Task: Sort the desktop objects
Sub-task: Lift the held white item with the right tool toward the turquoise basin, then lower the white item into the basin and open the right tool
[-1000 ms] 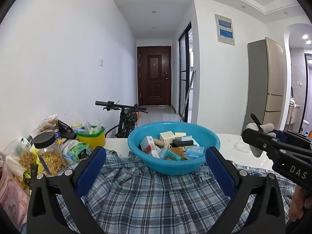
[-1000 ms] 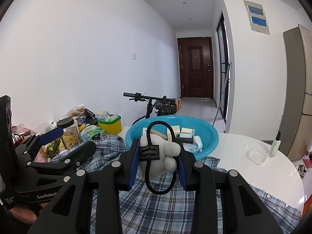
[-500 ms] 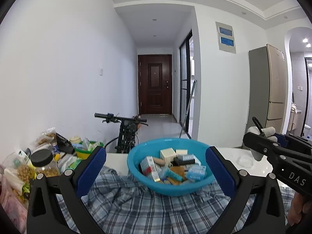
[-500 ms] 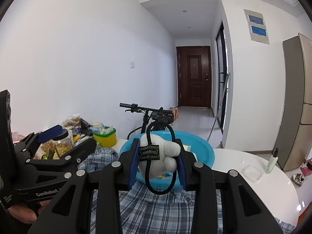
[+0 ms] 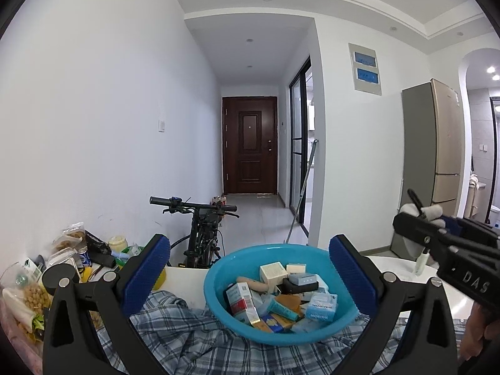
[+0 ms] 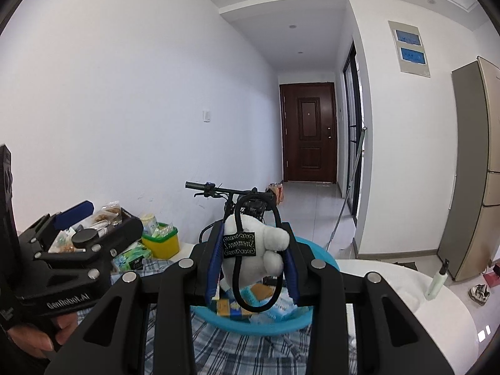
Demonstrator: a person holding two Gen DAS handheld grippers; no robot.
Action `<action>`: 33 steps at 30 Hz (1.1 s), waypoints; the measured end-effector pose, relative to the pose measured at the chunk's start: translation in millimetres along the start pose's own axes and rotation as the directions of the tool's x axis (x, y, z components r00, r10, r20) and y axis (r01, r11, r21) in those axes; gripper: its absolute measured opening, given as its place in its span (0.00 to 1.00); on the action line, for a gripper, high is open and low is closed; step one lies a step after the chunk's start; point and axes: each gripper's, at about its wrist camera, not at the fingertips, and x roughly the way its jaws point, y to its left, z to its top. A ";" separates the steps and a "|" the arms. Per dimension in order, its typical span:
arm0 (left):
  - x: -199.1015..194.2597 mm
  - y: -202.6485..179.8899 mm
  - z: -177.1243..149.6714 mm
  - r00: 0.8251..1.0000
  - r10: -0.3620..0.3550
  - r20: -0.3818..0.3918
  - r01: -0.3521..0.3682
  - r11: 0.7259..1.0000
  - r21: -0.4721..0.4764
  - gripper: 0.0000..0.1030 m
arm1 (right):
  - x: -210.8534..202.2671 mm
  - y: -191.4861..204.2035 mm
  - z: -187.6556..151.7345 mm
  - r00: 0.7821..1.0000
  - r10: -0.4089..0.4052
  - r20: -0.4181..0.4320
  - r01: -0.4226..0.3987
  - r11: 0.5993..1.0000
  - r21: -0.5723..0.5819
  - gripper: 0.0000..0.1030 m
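A blue basin (image 5: 218,293) holding several small boxes and packets sits on a plaid cloth (image 5: 193,340). My left gripper (image 5: 250,276) is open and empty, held above the basin's near side. My right gripper (image 6: 252,261) is shut on a white plush toy (image 6: 265,247) with a black loop and a black label, held above the basin (image 6: 268,325). The right gripper and the toy (image 5: 432,212) also show at the right edge of the left wrist view.
Snack bags, a jar (image 5: 31,293) and a yellow tub (image 6: 161,243) crowd the table's left. A small bottle (image 6: 437,279) stands on the white table (image 6: 437,312) at right. A bicycle (image 5: 203,231) stands behind the table. A fridge (image 5: 437,162) is far right.
Both grippers have risen and tilted up, so the basin sits lower in both views. The right gripper has carried the toy over the basin.
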 end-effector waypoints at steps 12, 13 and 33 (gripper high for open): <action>85.2 6.5 4.5 0.999 -0.012 -0.046 0.011 1.000 -0.029 1.00 | 72.4 -26.5 5.9 0.999 -0.021 -0.042 0.022 0.999 0.035 0.32; 91.8 6.4 5.0 0.999 -0.014 -0.046 0.012 1.000 -0.025 1.00 | 79.1 -29.1 6.6 0.999 -0.023 -0.044 0.025 0.999 0.037 0.32; 176.3 5.0 12.5 0.999 -0.033 -0.023 0.032 0.998 -0.050 1.00 | 153.9 -50.6 19.0 0.999 -0.004 -0.040 0.008 0.995 0.095 0.32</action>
